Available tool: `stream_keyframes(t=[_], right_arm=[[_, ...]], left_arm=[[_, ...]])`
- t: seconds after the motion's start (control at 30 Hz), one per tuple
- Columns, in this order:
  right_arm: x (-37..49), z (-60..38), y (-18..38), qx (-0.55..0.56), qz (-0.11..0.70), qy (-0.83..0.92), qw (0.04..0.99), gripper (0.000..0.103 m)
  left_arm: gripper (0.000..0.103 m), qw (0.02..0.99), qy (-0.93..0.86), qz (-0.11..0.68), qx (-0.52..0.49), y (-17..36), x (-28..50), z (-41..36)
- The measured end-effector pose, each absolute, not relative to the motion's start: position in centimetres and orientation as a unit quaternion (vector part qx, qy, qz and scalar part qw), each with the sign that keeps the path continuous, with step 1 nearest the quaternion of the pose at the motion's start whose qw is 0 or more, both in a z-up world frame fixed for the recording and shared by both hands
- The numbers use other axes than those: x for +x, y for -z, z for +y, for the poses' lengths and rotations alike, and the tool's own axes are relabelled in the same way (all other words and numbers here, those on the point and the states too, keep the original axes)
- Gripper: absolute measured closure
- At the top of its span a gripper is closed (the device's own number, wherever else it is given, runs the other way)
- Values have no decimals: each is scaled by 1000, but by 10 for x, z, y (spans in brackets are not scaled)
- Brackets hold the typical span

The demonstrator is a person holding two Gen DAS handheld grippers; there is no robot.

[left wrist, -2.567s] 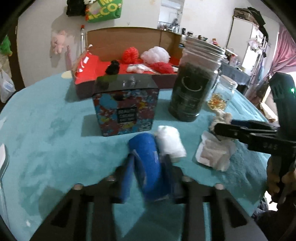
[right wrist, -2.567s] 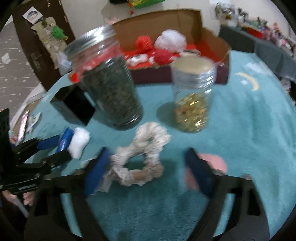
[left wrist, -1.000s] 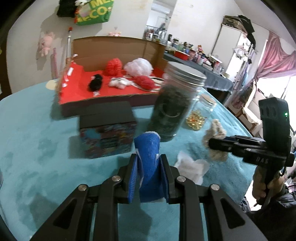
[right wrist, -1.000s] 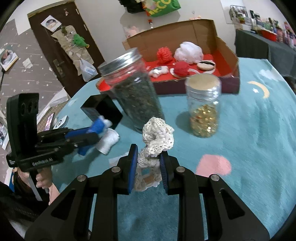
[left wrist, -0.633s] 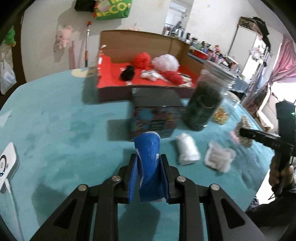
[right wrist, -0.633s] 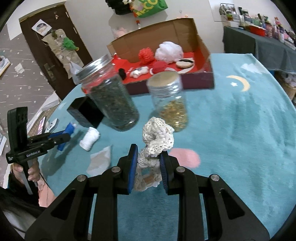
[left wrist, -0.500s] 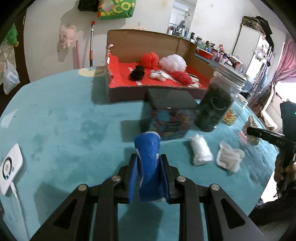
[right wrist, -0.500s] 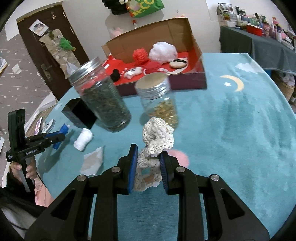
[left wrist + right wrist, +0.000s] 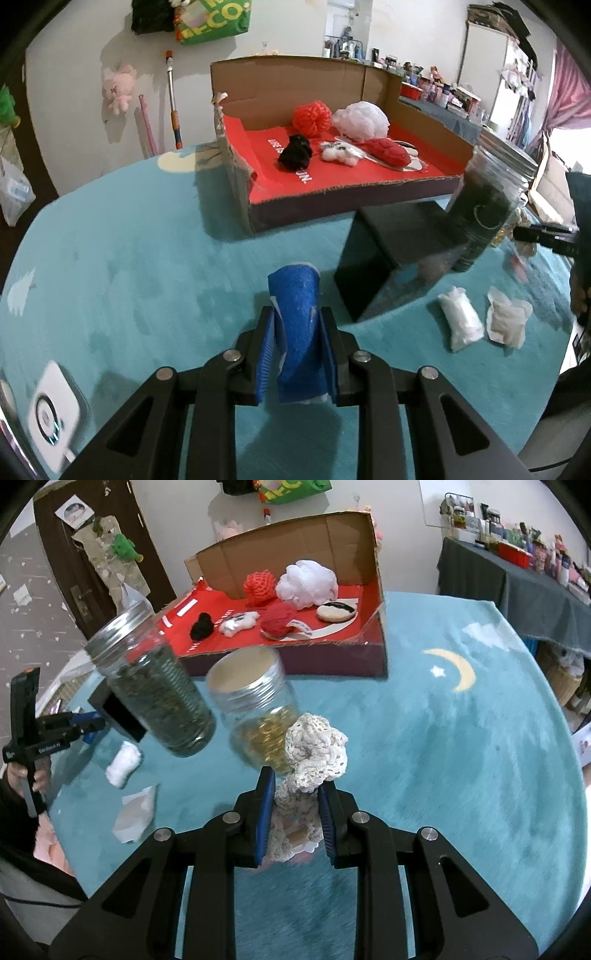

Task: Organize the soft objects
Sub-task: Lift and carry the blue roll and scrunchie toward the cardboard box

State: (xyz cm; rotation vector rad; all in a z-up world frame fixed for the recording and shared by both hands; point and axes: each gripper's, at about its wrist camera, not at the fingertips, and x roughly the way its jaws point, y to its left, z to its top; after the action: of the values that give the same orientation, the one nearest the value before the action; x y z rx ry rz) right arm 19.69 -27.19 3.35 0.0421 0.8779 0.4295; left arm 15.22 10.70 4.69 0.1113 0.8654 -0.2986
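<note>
Blue cloth sits clamped in the left gripper; the right gripper pinches a lace bundle above the table.

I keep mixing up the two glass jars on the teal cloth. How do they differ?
The tall glass jar with dark contents is taller than the squat glass jar of gold pieces. The tall one is filled almost to its lid with dark green-black material; the squat one holds shiny gold bits only in its lower part. Both have silver screw lids and stand closed in front of the cardboard box.
</note>
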Motion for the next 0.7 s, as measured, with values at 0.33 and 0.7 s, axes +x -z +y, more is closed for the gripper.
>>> stream_keyframes(t=[0.33,0.7], right_arm=[[224,-271,-50,-55,417,-222,880,81],[265,-266,-78,-69,408,-254,874,81]], left_arm=[[78,891,161,414,95,-60,176,99],[78,890,196,402,88,-93,211,91]])
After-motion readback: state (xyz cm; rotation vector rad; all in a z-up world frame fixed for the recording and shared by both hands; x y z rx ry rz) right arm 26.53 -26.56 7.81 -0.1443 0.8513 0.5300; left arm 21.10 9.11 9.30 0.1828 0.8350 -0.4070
